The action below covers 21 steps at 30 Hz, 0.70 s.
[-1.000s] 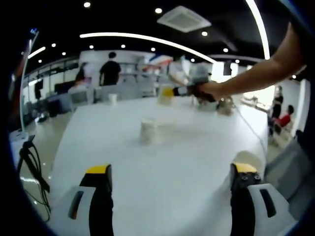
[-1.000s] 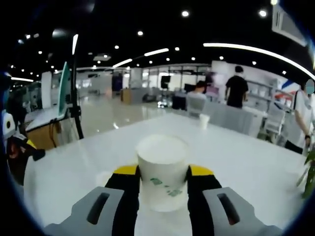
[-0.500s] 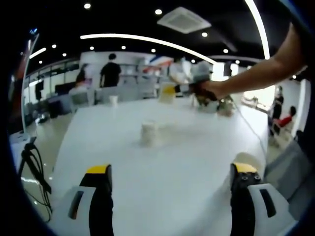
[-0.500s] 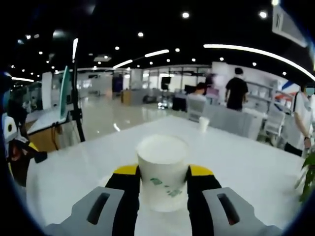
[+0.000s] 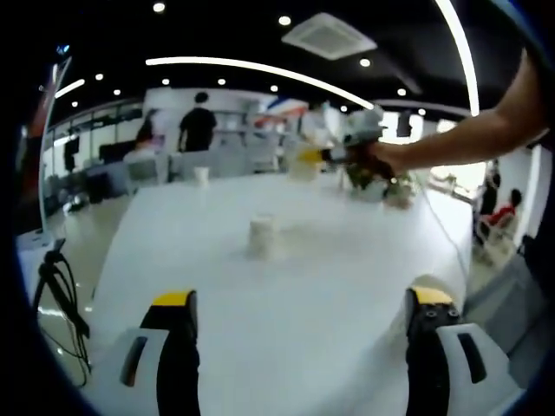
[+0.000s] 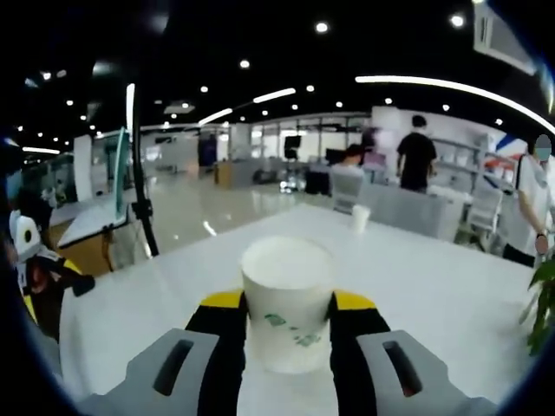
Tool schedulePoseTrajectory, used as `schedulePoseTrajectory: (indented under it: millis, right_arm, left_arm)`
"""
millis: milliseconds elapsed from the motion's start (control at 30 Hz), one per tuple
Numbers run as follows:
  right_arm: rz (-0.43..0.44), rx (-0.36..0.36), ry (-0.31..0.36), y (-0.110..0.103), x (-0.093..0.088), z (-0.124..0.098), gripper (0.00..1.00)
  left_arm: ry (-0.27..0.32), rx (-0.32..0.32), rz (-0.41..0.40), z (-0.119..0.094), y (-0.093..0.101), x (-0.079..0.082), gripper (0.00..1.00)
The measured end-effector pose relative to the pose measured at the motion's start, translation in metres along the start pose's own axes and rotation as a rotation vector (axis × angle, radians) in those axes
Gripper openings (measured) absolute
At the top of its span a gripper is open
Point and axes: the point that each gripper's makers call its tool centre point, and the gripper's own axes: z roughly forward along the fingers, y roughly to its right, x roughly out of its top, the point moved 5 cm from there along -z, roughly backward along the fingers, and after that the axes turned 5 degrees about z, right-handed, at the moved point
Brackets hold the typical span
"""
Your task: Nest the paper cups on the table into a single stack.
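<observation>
Right hand-held gripper (image 6: 286, 325): in the right gripper view, yellow-tipped black jaws rise from the bottom and press both sides of a paper cup; also seen across the worktop in the left gripper view, gripped by a hand (image 5: 375, 159) on an outstretched bare arm.
Held paper cup (image 6: 287, 299): white, green print on its side, closed end facing the camera, clamped between the right jaws above the worktop; in the left gripper view it appears as a pale blur at that gripper's tip.
Left hand-held gripper (image 5: 303, 303): jaws set wide apart, nothing between them, low over the near part of the worktop.
Near cup (image 5: 434, 286): a pale rounded cup edge just behind the left gripper's right jaw; whether the two touch cannot be told.
Worktop (image 5: 303, 260): long, white, glossy, running away from both cameras.
Middle paper cup (image 5: 261, 237): white, alone on the worktop, midway along it, well apart from both grippers; blurred.
Far paper cup (image 5: 201, 175): small, white, on the far end of the worktop; in the right gripper view it sits beyond the held cup.
Cables (image 5: 56, 286): dark loops hanging at the worktop's left edge in the left gripper view.
Plant (image 6: 542, 303): green leaves at the right edge of the right gripper view.
Person in dark top (image 5: 198, 128): standing beyond the far end, back turned.
Background: open office with desks, glass partitions, ceiling spots and long light strips.
</observation>
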Motion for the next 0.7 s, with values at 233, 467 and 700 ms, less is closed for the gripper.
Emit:
schedulePoseTrajectory:
  millis: [233, 467, 700]
  right_arm:
    - [-0.022, 0.009, 0.003, -0.007, 0.006, -0.015, 0.35]
    - [-0.022, 0.04, 0.001, -0.019, 0.009, -0.026, 0.35]
    - [-0.022, 0.066, -0.008, -0.033, 0.011, -0.035, 0.35]
  left_arm:
    - [0.007, -0.009, 0.003, -0.001, 0.004, 0.004, 0.98]
    - [0.013, -0.013, 0.005, -0.004, 0.006, 0.008, 0.98]
    - [0.029, -0.009, 0.005, -0.007, 0.009, 0.013, 0.98]
